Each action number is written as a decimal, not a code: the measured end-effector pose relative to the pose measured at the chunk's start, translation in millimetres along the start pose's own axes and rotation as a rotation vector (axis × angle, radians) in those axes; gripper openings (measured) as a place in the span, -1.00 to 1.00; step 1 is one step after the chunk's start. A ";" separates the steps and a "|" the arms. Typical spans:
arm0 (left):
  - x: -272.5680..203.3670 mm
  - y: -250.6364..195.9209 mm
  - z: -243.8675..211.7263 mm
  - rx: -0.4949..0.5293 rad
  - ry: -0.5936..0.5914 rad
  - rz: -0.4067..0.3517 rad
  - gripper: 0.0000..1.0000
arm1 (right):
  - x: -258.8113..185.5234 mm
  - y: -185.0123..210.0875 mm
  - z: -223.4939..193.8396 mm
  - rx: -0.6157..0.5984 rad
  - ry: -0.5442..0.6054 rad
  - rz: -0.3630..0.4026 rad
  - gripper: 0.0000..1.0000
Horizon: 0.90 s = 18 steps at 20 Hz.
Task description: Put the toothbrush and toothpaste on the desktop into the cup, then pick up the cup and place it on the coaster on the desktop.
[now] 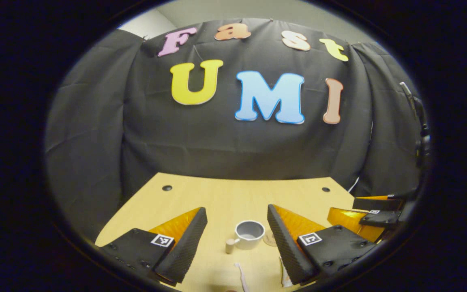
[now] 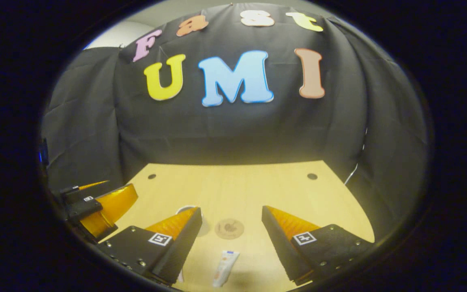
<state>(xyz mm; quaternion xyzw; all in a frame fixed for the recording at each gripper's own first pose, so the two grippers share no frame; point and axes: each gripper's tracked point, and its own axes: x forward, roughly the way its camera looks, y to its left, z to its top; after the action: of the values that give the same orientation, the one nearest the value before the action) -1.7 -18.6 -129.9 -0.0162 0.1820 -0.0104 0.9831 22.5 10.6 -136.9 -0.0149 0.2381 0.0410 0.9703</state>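
Left gripper (image 1: 236, 239): held above the desktop (image 1: 225, 202), fingers spread wide, nothing gripped.
Right gripper (image 2: 230, 235): held above the desktop, fingers parted, nothing between them; also seen at 4 o'clock in the left gripper view.
Cup (image 1: 249, 234): seen upright on the desktop between the left gripper's fingers, handle toward 8 o'clock.
Toothbrush (image 1: 241, 276): laid on the desktop at 6 o'clock of the cup.
Toothpaste (image 2: 224, 267): laid flat at 6 o'clock of the coaster.
Coaster (image 2: 229, 228): set on the desktop just beside the cup, at its 3 o'clock.

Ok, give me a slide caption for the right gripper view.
Open right gripper poised above toothpaste and coaster on the desktop.
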 end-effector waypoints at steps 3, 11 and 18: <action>10.6 1.8 -46.3 -0.013 0.123 -0.002 0.92 | 10.6 0.0 -47.0 -0.003 0.157 0.001 0.86; 15.3 6.3 -171.9 -0.081 0.423 -0.011 1.00 | 30.4 4.3 -140.9 0.016 0.407 -0.006 0.89; 4.2 2.9 -253.0 -0.075 0.643 -0.010 1.00 | 34.7 5.7 -208.1 0.038 0.584 -0.012 0.89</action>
<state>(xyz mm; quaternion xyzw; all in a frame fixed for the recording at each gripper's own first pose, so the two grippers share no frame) -88.3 -23.0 -367.6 -0.0491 0.4834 -0.0132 0.8739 -43.3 8.7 -337.5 -0.0091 0.5080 0.0250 0.8609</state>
